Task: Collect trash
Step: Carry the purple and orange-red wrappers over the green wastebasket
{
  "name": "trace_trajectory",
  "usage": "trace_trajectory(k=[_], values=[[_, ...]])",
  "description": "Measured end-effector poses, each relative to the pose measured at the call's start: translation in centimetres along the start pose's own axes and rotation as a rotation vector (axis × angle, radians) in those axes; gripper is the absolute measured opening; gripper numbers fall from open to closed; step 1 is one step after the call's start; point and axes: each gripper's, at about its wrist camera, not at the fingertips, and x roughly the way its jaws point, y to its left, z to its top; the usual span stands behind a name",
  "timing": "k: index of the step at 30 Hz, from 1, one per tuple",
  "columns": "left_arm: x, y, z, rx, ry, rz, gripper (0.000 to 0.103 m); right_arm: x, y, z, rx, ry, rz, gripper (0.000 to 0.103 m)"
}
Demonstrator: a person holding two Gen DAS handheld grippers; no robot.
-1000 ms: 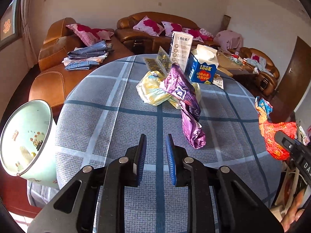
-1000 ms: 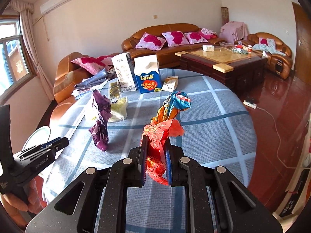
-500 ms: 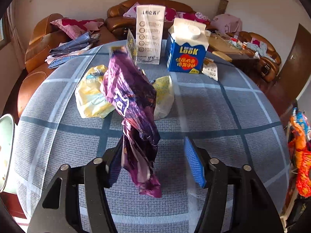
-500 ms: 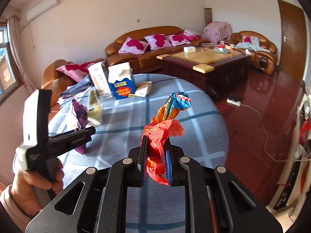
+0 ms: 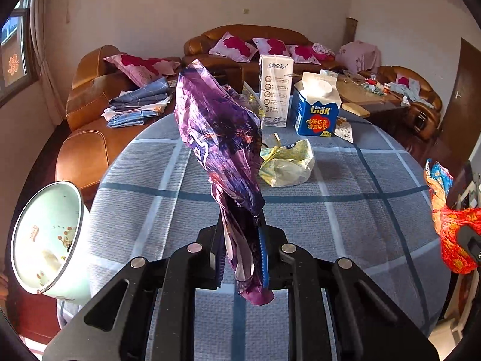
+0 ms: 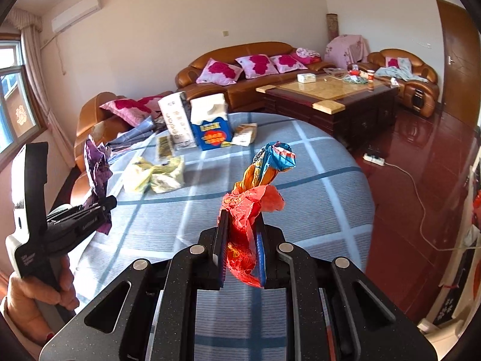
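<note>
My left gripper (image 5: 242, 254) is shut on a crumpled purple wrapper (image 5: 224, 147) and holds it up above the blue checked table (image 5: 345, 210). It also shows in the right wrist view (image 6: 96, 168). My right gripper (image 6: 242, 251) is shut on a red and orange wrapper (image 6: 255, 192), held above the table's near edge; it shows at the right in the left wrist view (image 5: 451, 228). A yellow crumpled bag (image 5: 285, 162) lies on the table. A pale green trash bin (image 5: 48, 240) stands low at the table's left edge.
A blue milk carton (image 5: 317, 108), a white tall carton (image 5: 275, 90) and a small packet (image 5: 344, 131) stand at the table's far side. Brown sofas (image 6: 240, 75), a coffee table (image 6: 327, 96) and a power strip (image 6: 374, 159) on the red floor lie beyond.
My left gripper went from open around the purple wrapper to shut on it and lifted it off the table. The right gripper kept its hold on the red wrapper.
</note>
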Motion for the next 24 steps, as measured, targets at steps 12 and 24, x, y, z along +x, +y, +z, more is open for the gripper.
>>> trace_trajectory(k=[12,24], values=[[-3.5,6.5,-2.5,-0.023,0.002,0.11,0.017,0.4,8.4,-0.5,-0.1,0.019,0.136,0.016],[-5.8,11.1,-3.8,-0.065,-0.007,0.17,0.018,0.3,14.5,-1.2,-0.18,0.033,0.233,0.016]])
